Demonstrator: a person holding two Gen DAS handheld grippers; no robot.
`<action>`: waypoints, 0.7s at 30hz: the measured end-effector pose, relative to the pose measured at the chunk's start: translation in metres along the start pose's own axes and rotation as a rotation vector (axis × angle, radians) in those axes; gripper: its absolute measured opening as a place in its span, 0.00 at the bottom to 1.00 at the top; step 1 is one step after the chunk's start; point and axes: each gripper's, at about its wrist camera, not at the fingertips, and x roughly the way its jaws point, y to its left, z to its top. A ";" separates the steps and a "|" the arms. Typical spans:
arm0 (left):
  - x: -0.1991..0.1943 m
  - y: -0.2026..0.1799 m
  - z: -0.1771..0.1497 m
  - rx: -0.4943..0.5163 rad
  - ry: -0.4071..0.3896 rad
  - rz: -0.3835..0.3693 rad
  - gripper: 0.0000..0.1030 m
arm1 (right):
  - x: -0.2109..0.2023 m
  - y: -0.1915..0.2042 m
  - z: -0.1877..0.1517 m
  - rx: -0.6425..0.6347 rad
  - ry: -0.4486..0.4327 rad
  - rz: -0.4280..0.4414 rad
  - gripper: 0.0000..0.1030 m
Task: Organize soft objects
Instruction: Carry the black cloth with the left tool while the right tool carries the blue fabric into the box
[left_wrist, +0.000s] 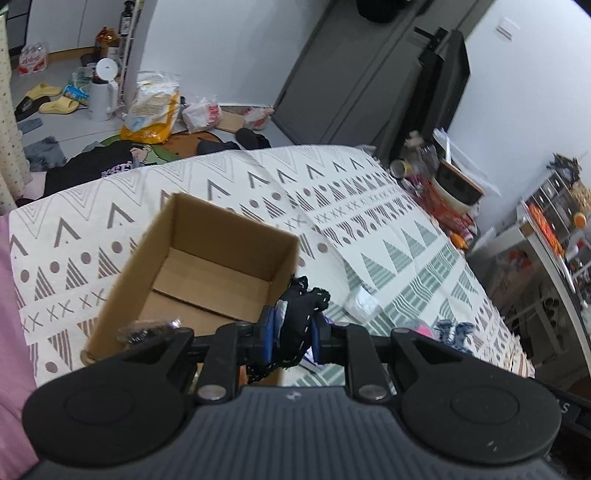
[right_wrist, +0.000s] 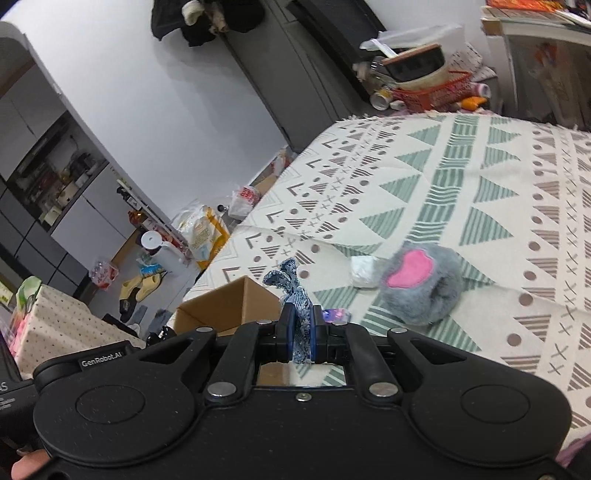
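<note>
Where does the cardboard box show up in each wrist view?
Left wrist: the cardboard box fills the lower-left centre, open, just beyond the left gripper.
Right wrist: only a corner of the cardboard box shows, lower-left of centre, beside the right gripper.
Shared landmark: the patterned bedspread.

The right gripper (right_wrist: 302, 330) has its jaws closed on a blue-and-white fabric strip (right_wrist: 293, 291). Left of it stands a cardboard box (right_wrist: 229, 308) on the patterned bedspread (right_wrist: 461, 192); a grey plush with a pink patch (right_wrist: 424, 282) lies to the right beside a small white bundle (right_wrist: 364, 273).
</note>
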 end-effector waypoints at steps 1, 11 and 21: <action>0.000 0.004 0.003 -0.009 -0.002 0.001 0.18 | 0.001 0.004 0.001 -0.004 0.001 0.005 0.08; 0.009 0.041 0.018 -0.082 -0.007 0.024 0.18 | 0.024 0.043 0.002 -0.050 0.031 0.046 0.08; 0.033 0.067 0.024 -0.119 0.028 0.040 0.19 | 0.061 0.058 -0.013 -0.072 0.101 0.078 0.08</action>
